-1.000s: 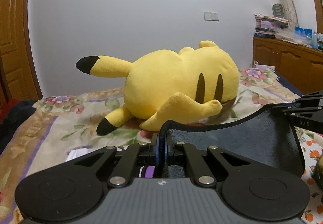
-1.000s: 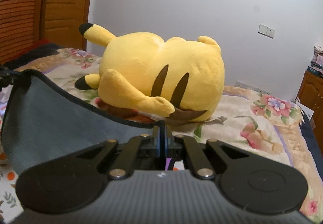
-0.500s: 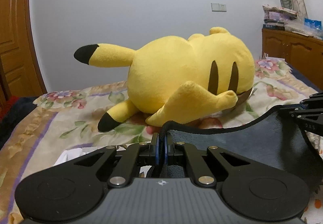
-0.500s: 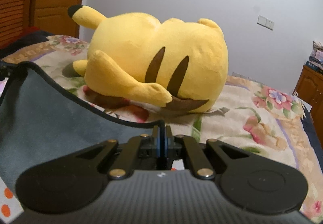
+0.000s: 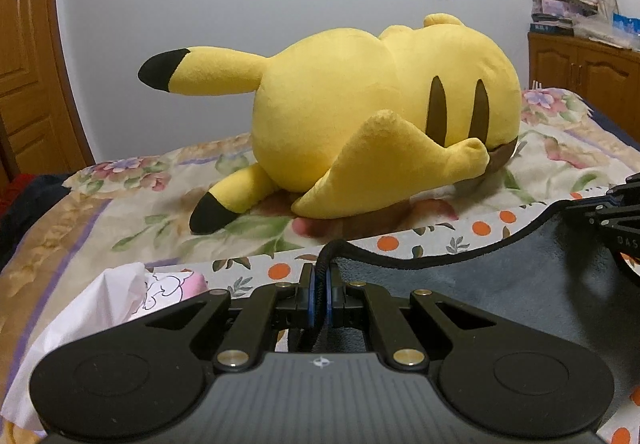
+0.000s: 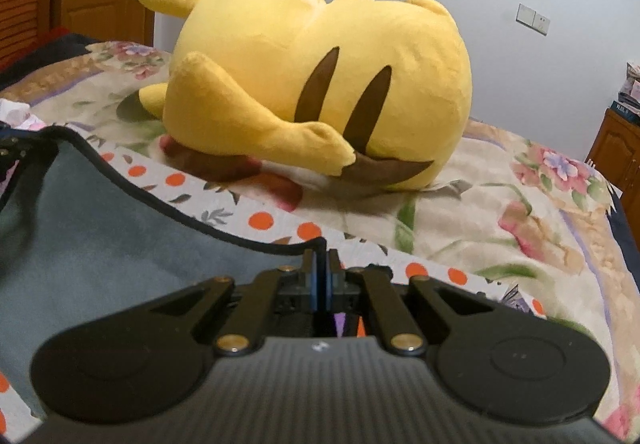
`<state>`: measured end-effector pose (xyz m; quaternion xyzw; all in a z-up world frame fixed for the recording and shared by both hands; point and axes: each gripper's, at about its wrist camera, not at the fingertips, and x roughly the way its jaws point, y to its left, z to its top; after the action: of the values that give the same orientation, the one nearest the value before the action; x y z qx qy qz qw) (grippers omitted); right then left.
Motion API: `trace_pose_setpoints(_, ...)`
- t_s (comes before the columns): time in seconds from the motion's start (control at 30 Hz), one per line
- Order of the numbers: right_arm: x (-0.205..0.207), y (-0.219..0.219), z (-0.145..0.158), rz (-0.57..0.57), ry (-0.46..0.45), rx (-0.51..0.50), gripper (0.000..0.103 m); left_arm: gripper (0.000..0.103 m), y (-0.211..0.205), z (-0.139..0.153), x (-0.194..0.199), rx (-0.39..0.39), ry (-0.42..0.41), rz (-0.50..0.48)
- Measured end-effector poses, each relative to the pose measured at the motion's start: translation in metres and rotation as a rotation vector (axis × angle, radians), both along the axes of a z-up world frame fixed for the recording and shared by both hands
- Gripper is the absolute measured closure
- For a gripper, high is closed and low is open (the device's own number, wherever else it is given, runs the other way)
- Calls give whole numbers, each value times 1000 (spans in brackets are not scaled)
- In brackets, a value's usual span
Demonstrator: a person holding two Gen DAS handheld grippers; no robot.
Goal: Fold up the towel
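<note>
The left gripper (image 5: 320, 286) was clamped tight on one corner of the grey towel (image 5: 500, 296) and the right gripper (image 6: 321, 276) was pinched shut on the other, the black-bound top edge sagging between them above the orange-dotted sheet (image 6: 256, 220), just short of the yellow plush toy (image 5: 380, 112) on the floral bedspread (image 5: 100, 212). To fold it cleanly, the judgement was that both corners should travel level and together, the edge kept taut, laid down square and clear of the toy. No containers showed in either view, so none held anything.
</note>
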<state>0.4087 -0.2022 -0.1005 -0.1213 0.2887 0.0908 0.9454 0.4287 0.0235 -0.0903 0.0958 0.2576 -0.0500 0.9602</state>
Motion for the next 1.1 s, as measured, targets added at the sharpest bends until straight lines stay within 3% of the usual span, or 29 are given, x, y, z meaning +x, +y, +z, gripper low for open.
trace_pose_setpoints(0.23,1,0,-4,-14,26,9,97,95,-3,-9,2,12,27,-2)
trace_pose_setpoints(0.3,0,-2,-5,-21,33,17,89,90,-2,-11,1,4,33,-1)
trace_pose_setpoints(0.33,-1,-3,-5,-24,36,19,88,81,-1,-11,0,2,38,0)
trace_pose_setpoints(0.4,-4,-4,-5,-30,37,24,66,67,-1,-13,-3,1,45,0)
trace_pose_setpoints(0.47,-8,-5,-4,-28,34,35,59,65,-1,-13,-7,5,44,-5)
trace_pose_setpoints(0.57,-16,-4,-3,-20,35,49,59,64,-2,-14,-13,4,58,-15)
trace_pose_setpoints(0.73,-31,2,-3,-6,61,91,55,49,-4,-16,-30,-19,88,-30)
trace_pose_setpoints(1.1,-73,8,-5,-3,93,101,45,45,-7,-19,-68,-22,135,-48)
